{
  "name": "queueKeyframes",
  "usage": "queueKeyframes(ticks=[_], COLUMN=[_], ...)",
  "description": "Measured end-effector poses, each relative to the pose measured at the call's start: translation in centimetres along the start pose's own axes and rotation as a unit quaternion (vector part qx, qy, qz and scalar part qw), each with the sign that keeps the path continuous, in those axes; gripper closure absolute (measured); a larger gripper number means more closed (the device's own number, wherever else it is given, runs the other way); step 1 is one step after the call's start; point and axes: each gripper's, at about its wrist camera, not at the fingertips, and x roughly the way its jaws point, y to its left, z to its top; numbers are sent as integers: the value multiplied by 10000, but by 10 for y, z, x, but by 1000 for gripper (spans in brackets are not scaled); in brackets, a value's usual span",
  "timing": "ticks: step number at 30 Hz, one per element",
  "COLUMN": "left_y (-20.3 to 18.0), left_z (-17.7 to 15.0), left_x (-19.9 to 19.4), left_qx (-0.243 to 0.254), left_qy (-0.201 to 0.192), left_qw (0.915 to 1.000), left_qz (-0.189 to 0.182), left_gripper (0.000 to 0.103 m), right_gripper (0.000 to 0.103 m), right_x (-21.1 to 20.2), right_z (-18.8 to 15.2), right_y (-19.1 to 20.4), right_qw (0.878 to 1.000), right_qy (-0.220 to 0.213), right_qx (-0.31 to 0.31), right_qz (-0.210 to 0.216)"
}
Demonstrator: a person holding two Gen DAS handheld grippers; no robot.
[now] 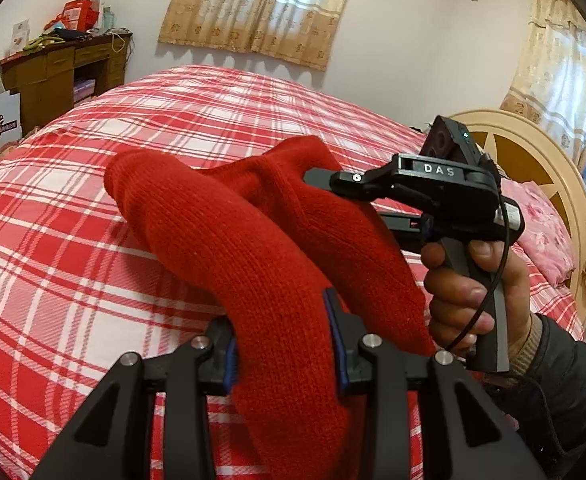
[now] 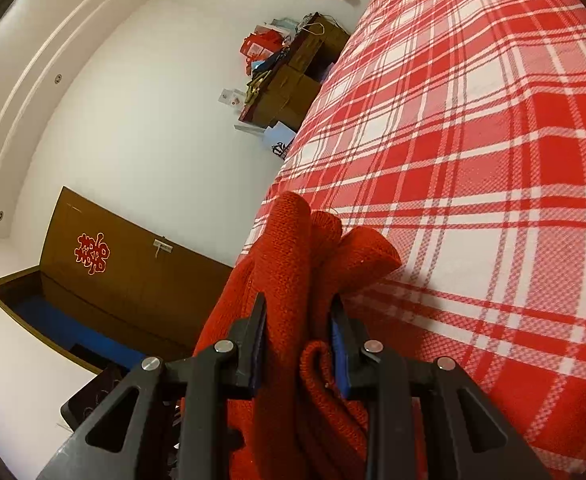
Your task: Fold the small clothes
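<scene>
The red knitted garment (image 1: 229,240) was held up over the bed (image 1: 73,240), bunched into thick rolled folds and stretched between the two grippers. In the left wrist view one long fold ran from the near jaws up and away to a rounded end above the red-and-white plaid bedspread (image 2: 493,160). The left gripper (image 1: 285,344) was clenched on that fold, its blue pads pressing into the knit on both sides. The right gripper (image 2: 299,340) likewise gripped a bundle of the same garment, the fabric packed between its pads and a loose loop of knit curling just inside the right-hand finger. From the left view, the right gripper's black body sat beside the garment, its handle grasped by a hand (image 1: 465,288) in a dark sleeve. Beyond lay a pink floral pillow (image 1: 541,232) against a cream headboard (image 1: 533,152), a cluttered wooden desk (image 1: 57,72) by the wall, curtains (image 1: 261,8), and a brown door (image 2: 125,272).
</scene>
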Motion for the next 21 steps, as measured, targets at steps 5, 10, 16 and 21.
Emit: queueKeyframes(ticks=[5,10,16,21], left_y=[10,15,23,26], left_z=[-6,-13,-26,-28], left_x=[4,1,10,11], left_qx=[-30,-34,-26,-63], left_qy=[76,112,226,196], left_qw=[10000,9999,9996,9997], left_qz=[44,47,149,162], left_gripper=[66,66,64,57], right_gripper=[75,75,75,73], right_x=[7,8,9,9], right_z=[3,4,3,3], right_y=[-3,-8,-23,-36], right_qw=[10000,9999,9995,9986], right_qy=[35,25,45,32], right_qx=[39,93,280,483], right_qz=[-34,-78,-127,-223])
